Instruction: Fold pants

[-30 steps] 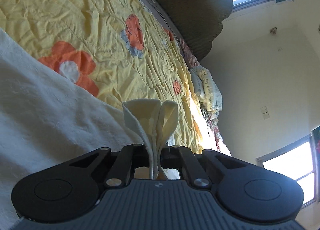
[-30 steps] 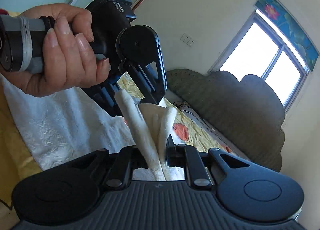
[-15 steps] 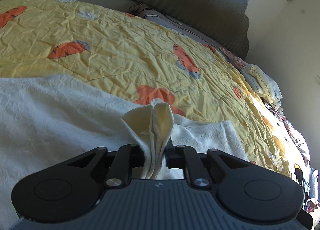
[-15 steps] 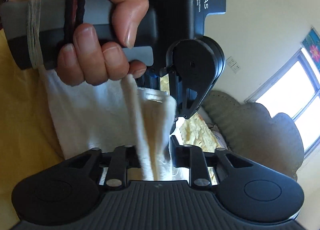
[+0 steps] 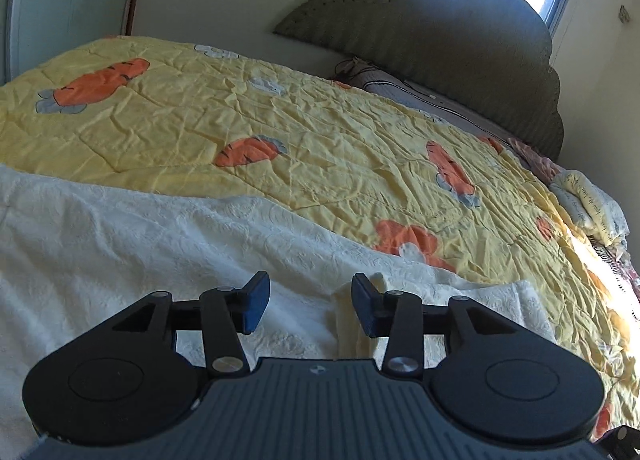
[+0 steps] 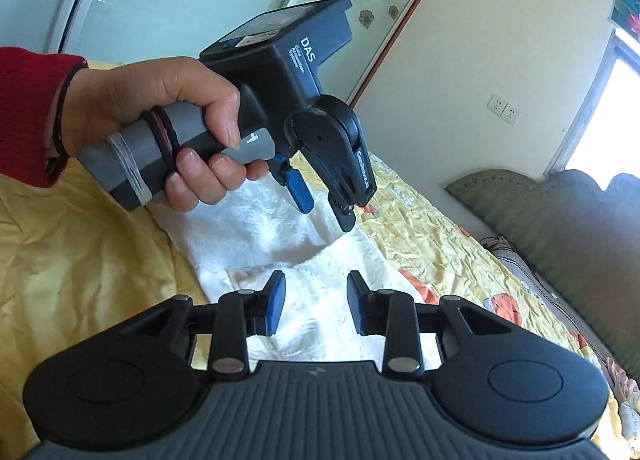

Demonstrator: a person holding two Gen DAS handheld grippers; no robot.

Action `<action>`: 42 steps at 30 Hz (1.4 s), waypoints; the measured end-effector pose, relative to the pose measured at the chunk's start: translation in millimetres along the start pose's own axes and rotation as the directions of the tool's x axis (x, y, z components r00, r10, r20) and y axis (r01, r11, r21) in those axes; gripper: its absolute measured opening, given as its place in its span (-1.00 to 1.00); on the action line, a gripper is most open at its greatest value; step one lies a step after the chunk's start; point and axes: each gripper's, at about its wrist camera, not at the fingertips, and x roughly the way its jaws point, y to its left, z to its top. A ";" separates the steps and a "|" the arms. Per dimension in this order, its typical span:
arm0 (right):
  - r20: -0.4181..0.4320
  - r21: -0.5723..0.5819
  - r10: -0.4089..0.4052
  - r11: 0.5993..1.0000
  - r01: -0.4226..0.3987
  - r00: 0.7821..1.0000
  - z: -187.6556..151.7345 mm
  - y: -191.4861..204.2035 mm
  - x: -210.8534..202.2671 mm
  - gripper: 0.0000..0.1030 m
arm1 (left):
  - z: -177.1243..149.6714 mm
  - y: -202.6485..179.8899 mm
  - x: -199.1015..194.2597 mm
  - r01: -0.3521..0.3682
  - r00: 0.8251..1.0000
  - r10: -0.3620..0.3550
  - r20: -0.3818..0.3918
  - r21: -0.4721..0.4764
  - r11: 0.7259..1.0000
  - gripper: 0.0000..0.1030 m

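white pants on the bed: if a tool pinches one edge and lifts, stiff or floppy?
Likely floppy: the pants lie in soft wrinkles and follow the bedspread. Probably light, thin cloth with a folded edge. Textured weave should give some grip, not slip.

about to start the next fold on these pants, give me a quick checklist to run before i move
1. Left gripper jaws free of cloth: ok, they have just been opening, nothing pinched.
2. Right gripper jaws free: ok, open, just opened too, empty.
3. Pants resting on the quilt: ok.
4. Folded edge lying flat: not ok, a raised flap beside the left gripper.
5. Whole garment outline visible: cannot tell.
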 end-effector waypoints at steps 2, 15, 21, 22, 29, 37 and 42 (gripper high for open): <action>-0.033 -0.063 -0.025 0.998 0.023 0.999 -2.7 11.1 7.0 -0.37 | -0.8 4.2 -4.7 0.031 0.999 -0.032 -0.022 -0.030 0.999 -0.05; 0.015 0.173 0.036 0.984 -0.038 0.999 -0.8 -9.5 -1.5 -0.37 | 7.8 -3.0 -16.2 0.275 0.955 -0.285 -0.083 -0.114 0.955 -0.04; -0.168 0.317 0.052 0.948 0.005 0.984 -11.6 -31.5 34.5 -0.37 | 2.9 -23.2 36.0 0.280 0.930 -0.302 -0.209 -0.125 0.952 -0.14; -0.175 0.323 0.054 0.946 0.006 0.983 -13.3 -30.2 37.9 -0.37 | 1.5 -22.5 45.7 0.255 0.934 -0.280 -0.219 -0.137 0.957 -0.24; -0.154 0.430 0.072 0.903 0.002 0.985 -10.3 -46.0 53.7 -0.37 | 14.6 -17.3 46.3 0.201 0.965 -0.218 -0.146 -0.124 0.972 -0.55; -0.149 0.509 0.065 0.861 0.020 0.987 -26.3 -53.6 41.2 -0.36 | 10.0 -26.3 40.2 0.216 0.961 -0.225 -0.158 -0.071 0.974 -0.10; -0.137 0.514 0.067 0.858 0.013 0.988 -14.7 -48.1 32.3 -0.34 | -0.8 -24.3 27.6 0.157 0.980 -0.157 -0.121 -0.006 0.988 -0.09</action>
